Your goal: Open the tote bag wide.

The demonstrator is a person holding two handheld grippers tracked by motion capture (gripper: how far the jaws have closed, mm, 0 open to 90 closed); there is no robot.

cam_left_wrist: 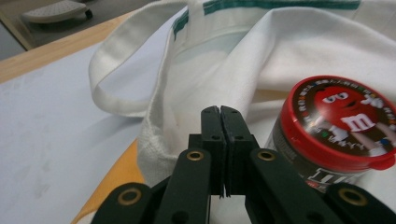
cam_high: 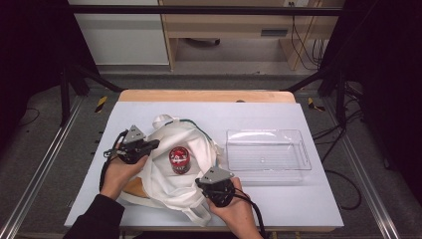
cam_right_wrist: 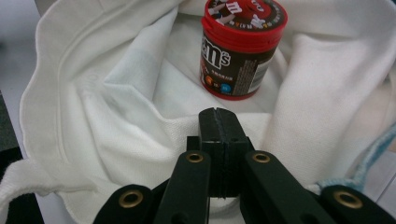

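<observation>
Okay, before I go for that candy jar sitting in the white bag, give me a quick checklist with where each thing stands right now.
1. Candy jar upright, red lid on: ok.
2. Jar exposed in the open white bag, no cloth over it: ok.
3. Left gripper ready to take the jar: not ok, its fingers are shut, beside the jar at the bag's edge.
4. Right gripper pinching the near bag edge to keep it open: cannot tell, fingers shut against the cloth.
5. Clear tray to the right of the bag, nothing in it: ok.
6. Bag handle away from the jar: ok.
</observation>
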